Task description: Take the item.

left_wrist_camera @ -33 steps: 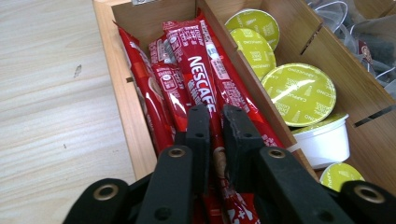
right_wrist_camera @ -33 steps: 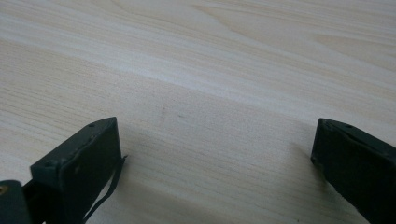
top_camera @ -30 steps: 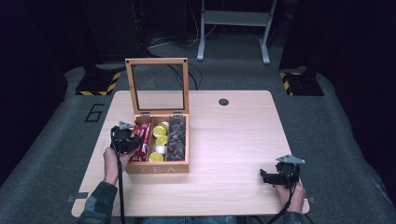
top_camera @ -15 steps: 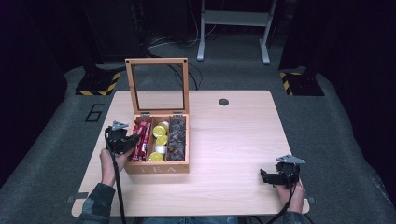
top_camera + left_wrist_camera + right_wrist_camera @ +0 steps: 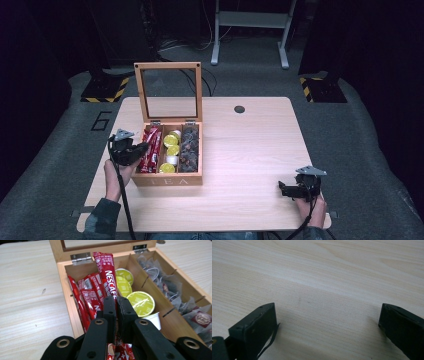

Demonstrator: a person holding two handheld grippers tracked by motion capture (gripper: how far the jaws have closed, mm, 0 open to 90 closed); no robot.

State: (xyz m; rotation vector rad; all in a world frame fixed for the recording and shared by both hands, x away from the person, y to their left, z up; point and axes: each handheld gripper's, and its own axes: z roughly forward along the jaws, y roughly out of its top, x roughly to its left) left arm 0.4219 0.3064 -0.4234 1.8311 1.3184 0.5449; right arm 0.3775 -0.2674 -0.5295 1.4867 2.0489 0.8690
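High view: left gripper (image 5: 141,149) sits over the wooden box's (image 5: 167,180) left compartment, a little nearer the person than half a second ago; right gripper (image 5: 285,189) rests near the table's (image 5: 250,145) edge. Left gripper view: jaws clamp one red Nescafé stick (image 5: 107,272) above the remaining sticks; four green-lidded capsules lie alongside. Right gripper view: jaws spread wide, holding nothing.

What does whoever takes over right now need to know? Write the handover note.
Left gripper: shut on one red coffee stick, raised partly out of the left compartment of the wooden tea box.
Right gripper: open, holding nothing, over bare table at the near right.
Done: stick gripped and lifted partway, its far end above the other sticks.
Left: pull it clear and set it down.
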